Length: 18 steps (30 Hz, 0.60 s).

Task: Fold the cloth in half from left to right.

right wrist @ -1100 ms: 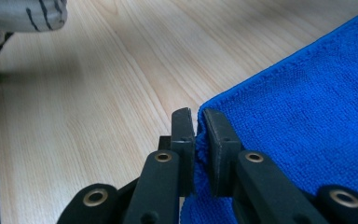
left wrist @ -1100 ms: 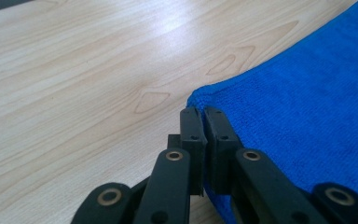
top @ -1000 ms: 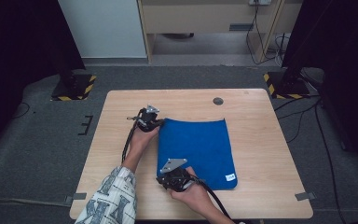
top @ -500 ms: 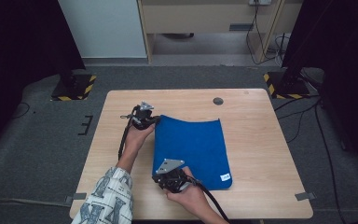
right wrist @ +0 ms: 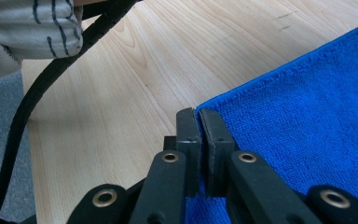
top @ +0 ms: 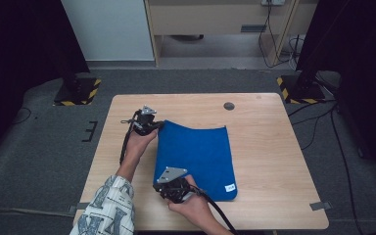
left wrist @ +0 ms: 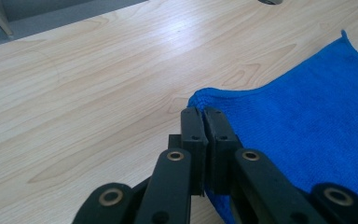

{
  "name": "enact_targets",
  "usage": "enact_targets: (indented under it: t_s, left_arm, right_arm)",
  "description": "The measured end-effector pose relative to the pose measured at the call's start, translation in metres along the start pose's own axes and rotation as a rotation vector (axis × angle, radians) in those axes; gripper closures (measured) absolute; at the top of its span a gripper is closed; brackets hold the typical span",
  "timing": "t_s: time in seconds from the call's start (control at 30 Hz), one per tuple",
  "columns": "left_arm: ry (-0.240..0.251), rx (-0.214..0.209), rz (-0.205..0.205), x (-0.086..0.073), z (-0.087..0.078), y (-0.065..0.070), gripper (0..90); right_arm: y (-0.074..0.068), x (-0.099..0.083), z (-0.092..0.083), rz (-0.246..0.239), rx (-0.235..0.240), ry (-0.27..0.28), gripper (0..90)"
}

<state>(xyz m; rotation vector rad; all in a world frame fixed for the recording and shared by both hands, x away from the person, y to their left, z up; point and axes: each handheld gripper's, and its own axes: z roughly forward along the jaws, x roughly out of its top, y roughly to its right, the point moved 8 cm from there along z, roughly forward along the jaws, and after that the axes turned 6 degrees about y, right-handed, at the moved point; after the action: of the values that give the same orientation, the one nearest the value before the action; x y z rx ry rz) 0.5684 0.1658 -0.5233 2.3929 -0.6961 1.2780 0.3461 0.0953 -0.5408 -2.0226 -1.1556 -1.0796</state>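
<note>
A grey carpeted floor (top: 44,161) is seen across the room in the high view, with dark curtains at the left and right edges of the frame and pale cabinets (top: 215,19) along the top. Two black stand bases with yellow-black striped edges (top: 76,90) are set on the floor at either side. The centre of the frame is taken up by a light wooden table (top: 269,156), marked by a small dark round spot (top: 229,105) near its upper edge. A blue cloth (top: 198,156) is spread at the table's middle, a white label (top: 230,187) at its lower right corner. The left gripper (top: 152,126) is closed on the cloth's upper left corner, the right gripper (top: 175,192) on its lower left corner.
</note>
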Motion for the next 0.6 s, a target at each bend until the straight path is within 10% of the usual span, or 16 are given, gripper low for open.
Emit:
enact_targets:
  t_s: [0.6]
  left_arm:
    - [0.004,-0.023,-0.016,-0.005,-0.027,-0.025,87.2]
  right_arm:
    - [-0.018,0.014,0.024,0.001,-0.001,0.029,87.2]
